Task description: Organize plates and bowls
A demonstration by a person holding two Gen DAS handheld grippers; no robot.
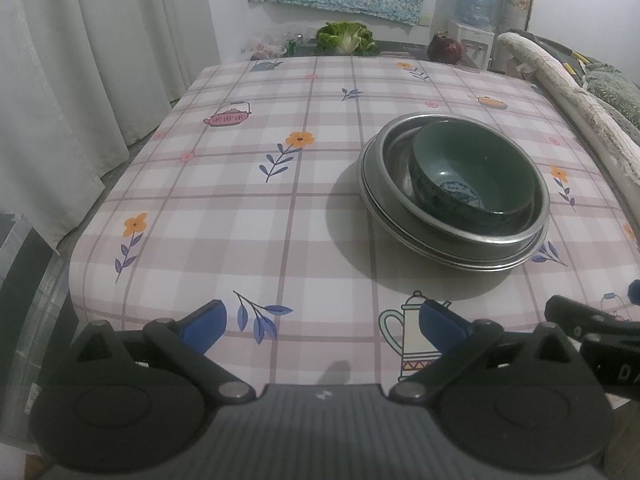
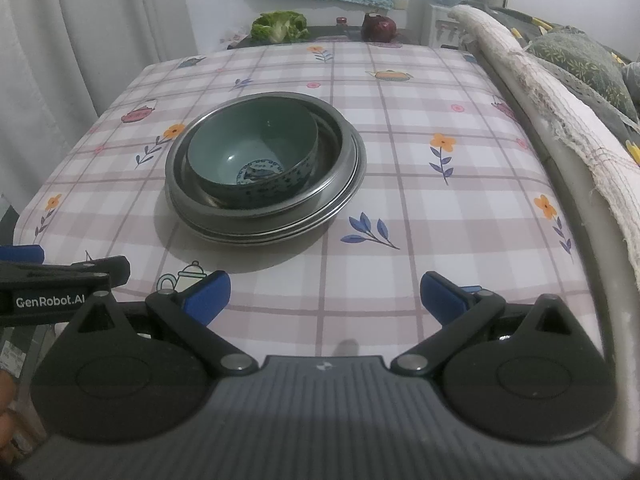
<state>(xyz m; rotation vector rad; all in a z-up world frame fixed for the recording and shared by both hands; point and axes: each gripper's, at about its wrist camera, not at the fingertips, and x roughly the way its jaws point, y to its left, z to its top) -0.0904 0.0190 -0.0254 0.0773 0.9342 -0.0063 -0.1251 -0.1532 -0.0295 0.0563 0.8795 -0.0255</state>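
While both tongs [image 1: 323, 326] [image 2: 325, 297] gape empty, a glazed green bowl [image 2: 256, 160] sits nested in stacked steel plates [image 2: 340, 196].

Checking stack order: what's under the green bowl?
The green bowl sits inside a metal bowl, which rests on stacked metal plates; at least two rims show. The plate count and anything beneath the bowl's base are hidden.

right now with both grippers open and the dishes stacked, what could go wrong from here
1. The green bowl sits tilted and off-centre inside the metal plates, so nudging the stack could make it slide or rock.
2. The metal rims look thin and smooth; the right gripper might slip on a shallow pinch.
3. The left gripper sits close beside the right one, so they could bump while reaching.
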